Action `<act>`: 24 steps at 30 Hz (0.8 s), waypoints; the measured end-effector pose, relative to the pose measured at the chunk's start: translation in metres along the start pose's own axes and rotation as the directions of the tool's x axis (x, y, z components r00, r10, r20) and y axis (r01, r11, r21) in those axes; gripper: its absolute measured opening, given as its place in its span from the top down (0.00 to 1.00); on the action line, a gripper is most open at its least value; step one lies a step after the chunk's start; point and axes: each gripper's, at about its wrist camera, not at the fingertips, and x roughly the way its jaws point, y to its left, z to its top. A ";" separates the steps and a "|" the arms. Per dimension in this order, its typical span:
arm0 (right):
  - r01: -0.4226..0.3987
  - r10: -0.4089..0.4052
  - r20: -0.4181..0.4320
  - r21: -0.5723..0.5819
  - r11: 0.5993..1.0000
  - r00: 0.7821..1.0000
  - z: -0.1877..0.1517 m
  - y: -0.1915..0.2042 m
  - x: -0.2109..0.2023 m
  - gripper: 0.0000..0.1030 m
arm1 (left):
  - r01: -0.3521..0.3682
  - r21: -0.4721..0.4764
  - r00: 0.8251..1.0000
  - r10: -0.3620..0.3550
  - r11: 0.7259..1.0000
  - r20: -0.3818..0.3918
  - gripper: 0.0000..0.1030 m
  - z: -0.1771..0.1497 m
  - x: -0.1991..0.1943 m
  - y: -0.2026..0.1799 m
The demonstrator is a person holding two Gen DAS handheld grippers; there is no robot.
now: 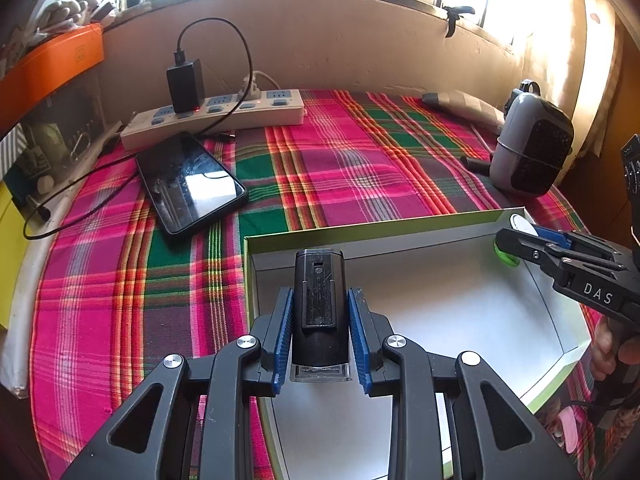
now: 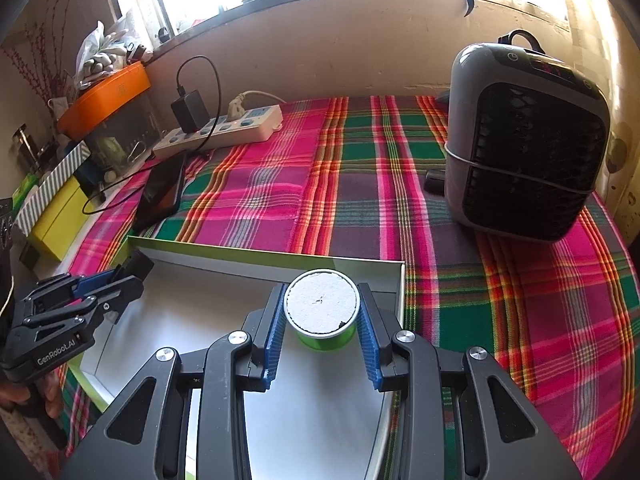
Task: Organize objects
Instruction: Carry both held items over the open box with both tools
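**Both grippers hold items over the open box**

From the left wrist camera we see the left gripper (image 1: 320,320) with its blue pads pressed against both sides of a black device (image 1: 319,304), a slim rectangular body with a clear end facing the camera. It hangs over the near left corner of a shallow white box (image 1: 460,312) with green outer edges, which sits on a pink, green and orange plaid cloth (image 1: 320,160). At the right edge the right gripper (image 1: 516,240) reaches into the far right corner of the box, and between its fingers we can make out a white top and a bit of green. On the cloth beyond the box lie a black phone (image 1: 190,184), a white power strip (image 1: 216,118) with a black charger (image 1: 185,84) plugged in, and a grey heater (image 1: 528,148) to the right.

From the right wrist camera we see the right gripper (image 2: 322,320) closed on a small green tub (image 2: 322,312) with a white round lid, its pads touching both sides, above the box (image 2: 200,320) near its far right corner. The left gripper (image 2: 124,276) shows at the left over the opposite side; from here we cannot tell its grip. The heater (image 2: 524,140) stands upright on the cloth (image 2: 320,184), well apart from the box.
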 end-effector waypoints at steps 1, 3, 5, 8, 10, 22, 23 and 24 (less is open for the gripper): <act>0.000 0.000 -0.001 0.000 1.000 1.000 0.000 0.000 0.000 0.66 | -0.001 0.000 1.000 0.001 1.000 0.003 0.76 0.001 0.000 0.000; 0.001 -0.001 0.002 0.001 1.000 1.000 0.000 0.000 0.001 0.66 | -0.005 0.000 1.000 0.005 1.000 0.004 0.76 0.001 0.000 0.000; 0.005 -0.005 0.001 -0.003 1.000 1.000 0.000 0.000 0.002 0.66 | -0.016 0.007 1.000 0.016 1.000 0.008 0.76 0.000 0.001 -0.002; 0.013 -0.013 0.007 -0.013 1.000 1.000 0.000 0.002 0.002 0.66 | -0.031 0.025 0.999 0.031 0.999 0.010 0.76 0.000 0.002 -0.005; 0.020 -0.020 0.009 -0.019 1.000 1.000 -0.001 0.003 0.002 0.66 | -0.069 0.047 0.998 0.068 0.997 0.016 0.76 -0.001 0.002 -0.009; 0.038 -0.037 0.018 -0.042 0.998 0.999 -0.003 0.006 0.003 0.66 | -0.064 0.063 0.998 0.063 0.996 0.008 0.76 -0.003 0.006 -0.015; 0.039 -0.038 0.019 -0.042 0.998 0.999 -0.003 0.006 0.003 0.66 | -0.063 0.064 0.998 0.063 0.996 0.007 0.76 -0.003 0.006 -0.015; 0.038 -0.038 0.019 -0.042 0.998 0.999 -0.003 0.006 0.003 0.66 | -0.062 0.065 0.998 0.062 0.996 0.006 0.76 -0.003 0.006 -0.015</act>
